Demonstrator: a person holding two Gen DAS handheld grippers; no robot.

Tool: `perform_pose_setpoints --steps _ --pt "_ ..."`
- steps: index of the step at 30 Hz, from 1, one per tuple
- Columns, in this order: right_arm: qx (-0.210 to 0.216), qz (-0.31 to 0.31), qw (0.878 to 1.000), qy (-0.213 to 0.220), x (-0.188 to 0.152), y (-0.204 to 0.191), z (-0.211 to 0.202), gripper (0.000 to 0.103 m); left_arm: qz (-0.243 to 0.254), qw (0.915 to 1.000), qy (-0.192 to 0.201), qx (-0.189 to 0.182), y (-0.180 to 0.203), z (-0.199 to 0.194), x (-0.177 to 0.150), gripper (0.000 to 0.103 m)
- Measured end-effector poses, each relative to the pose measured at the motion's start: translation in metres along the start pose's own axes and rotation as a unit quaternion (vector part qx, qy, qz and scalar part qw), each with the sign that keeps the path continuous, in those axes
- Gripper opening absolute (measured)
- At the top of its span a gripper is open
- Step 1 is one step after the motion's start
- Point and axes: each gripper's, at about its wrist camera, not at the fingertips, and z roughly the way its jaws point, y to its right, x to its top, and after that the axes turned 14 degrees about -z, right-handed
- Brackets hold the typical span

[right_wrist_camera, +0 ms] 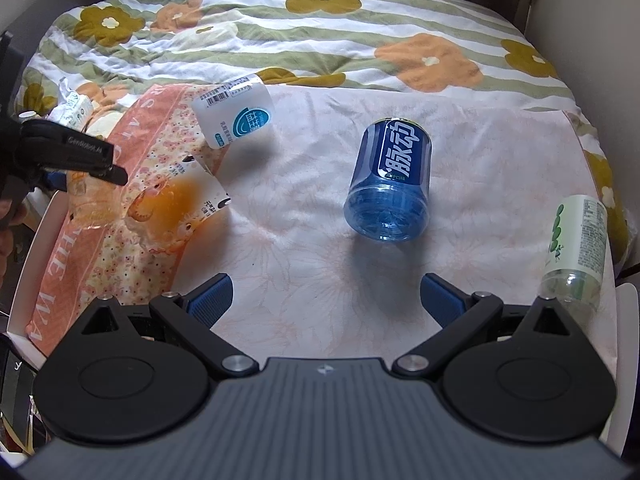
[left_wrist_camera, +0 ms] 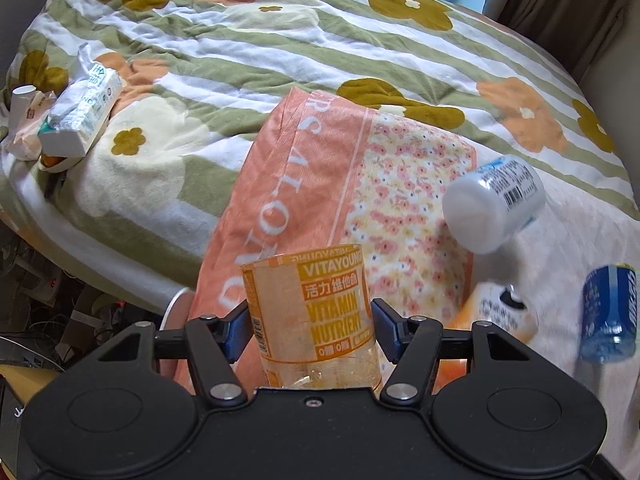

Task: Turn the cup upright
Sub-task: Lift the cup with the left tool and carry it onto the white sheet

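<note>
Left gripper (left_wrist_camera: 310,330) clamped on the clear orange-labelled cup (left_wrist_camera: 312,316), open end up, over the peach towel (left_wrist_camera: 280,184). Right gripper (right_wrist_camera: 324,300) spread wide (nothing between), above pale sheet (right_wrist_camera: 304,240), facing blue cup (right_wrist_camera: 390,184), mouth down.

Left tool (left_wrist_camera: 310,330), blue pads (left_wrist_camera: 236,334) pressed on both sides of clear orange-labelled cup (left_wrist_camera: 316,316), open rim up, label text (VITAYOUNG) reading upright. Behind cup: salmon floral towel (left_wrist_camera: 320,184) on bed w/ green-striped flower quilt (left_wrist_camera: 248,64). R of towel: white bottle (left_wrist_camera: 494,204) on its side; orange-print cup (left_wrist_camera: 496,312) & blue cup (left_wrist_camera: 610,312) nearer, blurred. Far L: carton (left_wrist_camera: 86,116) w/ crumpled packets.
</note>
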Motion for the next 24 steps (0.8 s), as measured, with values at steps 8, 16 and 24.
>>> perform_pose_setpoints --steps 8,16,24 --pt "0.002 -0.003 1.0 0.013 -0.008 -0.005 -0.017 0.103 0.018 0.9997 0.001 -0.017 -0.003 -0.034 -0.027 0.066" --pt "-0.008 0.016 1.0 0.024 -0.032 0.006 -0.043 0.103 0.071 0.9962 -0.024 -0.045 0.017 -0.062 -0.076 0.066" --pt "-0.037 0.063 0.997 0.01 -0.073 0.041 -0.063 0.103 0.139 0.9846 -0.062 -0.085 0.071 -0.063 -0.13 0.066"
